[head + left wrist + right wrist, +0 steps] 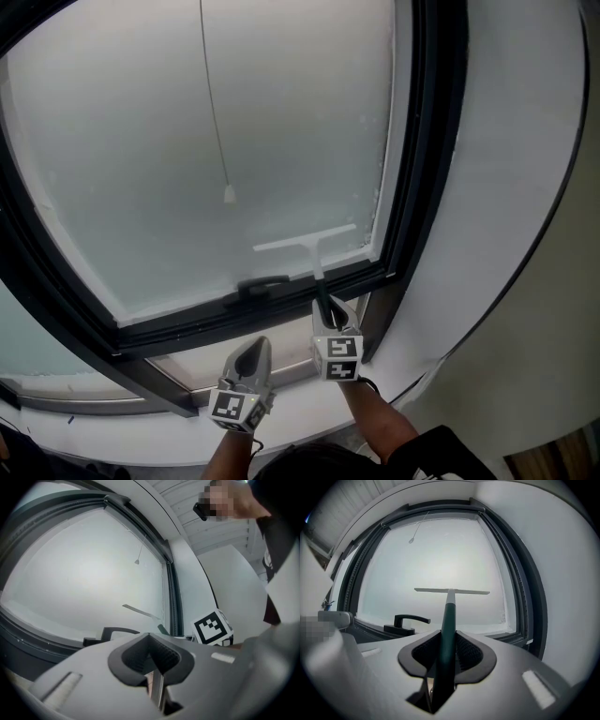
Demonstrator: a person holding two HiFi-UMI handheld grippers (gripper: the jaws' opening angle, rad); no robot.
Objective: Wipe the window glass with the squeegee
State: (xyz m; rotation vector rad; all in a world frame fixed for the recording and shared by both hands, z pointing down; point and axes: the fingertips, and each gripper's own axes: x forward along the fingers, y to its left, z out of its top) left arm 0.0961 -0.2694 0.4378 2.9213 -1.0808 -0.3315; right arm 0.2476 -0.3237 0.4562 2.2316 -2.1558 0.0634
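The squeegee (309,246) has a white blade and a dark green handle (447,625). Its blade (452,591) lies flat against the frosted window glass (216,122) near the lower right corner of the pane. My right gripper (330,314) is shut on the handle, below the frame. My left gripper (249,361) hangs lower and to the left, shut with nothing between its jaws, off the glass. In the left gripper view the squeegee (140,612) shows ahead, beside the right gripper's marker cube (213,628).
A black window handle (262,283) sits on the lower dark frame (281,305), just left of the squeegee. A thin cord with a small white end (229,194) hangs over the glass. A white wall (506,216) curves away to the right; a white sill (309,408) runs below.
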